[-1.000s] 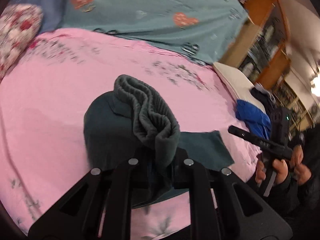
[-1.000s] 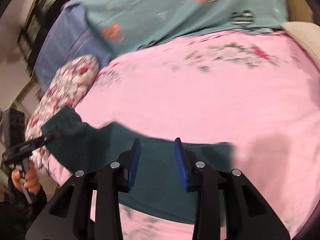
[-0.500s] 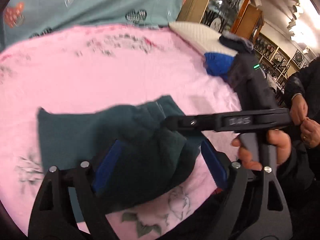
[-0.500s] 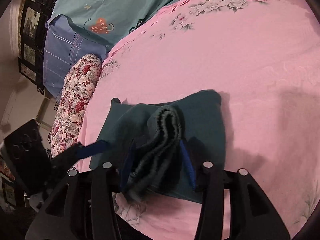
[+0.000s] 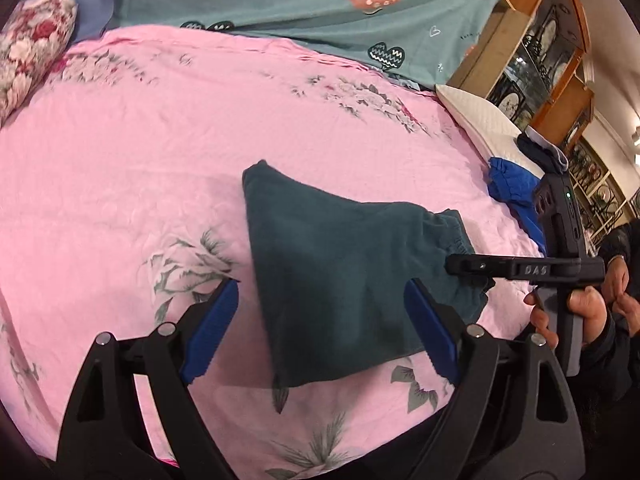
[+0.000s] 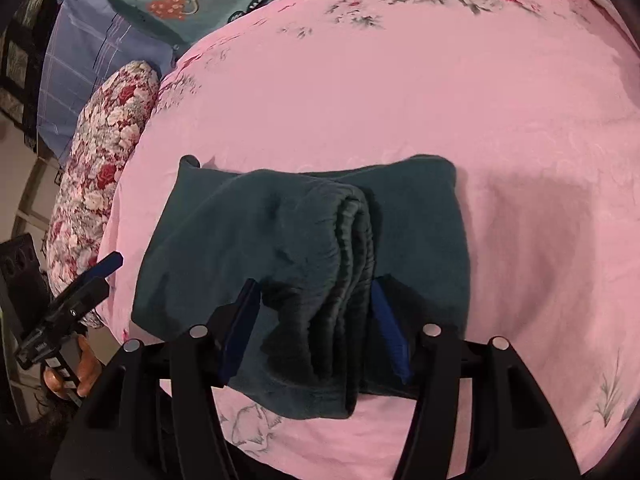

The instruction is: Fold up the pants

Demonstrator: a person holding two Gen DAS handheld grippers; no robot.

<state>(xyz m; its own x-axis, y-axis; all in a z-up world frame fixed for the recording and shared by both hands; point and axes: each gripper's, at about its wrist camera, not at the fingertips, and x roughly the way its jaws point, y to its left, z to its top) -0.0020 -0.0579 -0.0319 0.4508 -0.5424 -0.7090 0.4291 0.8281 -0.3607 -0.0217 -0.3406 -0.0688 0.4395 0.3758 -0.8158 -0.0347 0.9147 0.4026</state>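
Pink floral bed sheet [image 5: 160, 152] carries everything; floral pillow [image 5: 28, 44] at far left. Left gripper [image 5: 320, 328] spread wide, jaws just opened, nothing pinched. Dark green pants [image 5: 340, 272] lie mid-bed, already folded into compact stack. Right gripper [image 6: 316, 328] straddles ribbed waistband [image 6: 352, 264], jaws just closing; contact unclear. Judgement: folding nearly done, only final tidy and release left.

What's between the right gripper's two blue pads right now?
In the right wrist view, the right gripper has the ribbed waistband of the dark green pants bunched between its pads; its jaws have just been closing.
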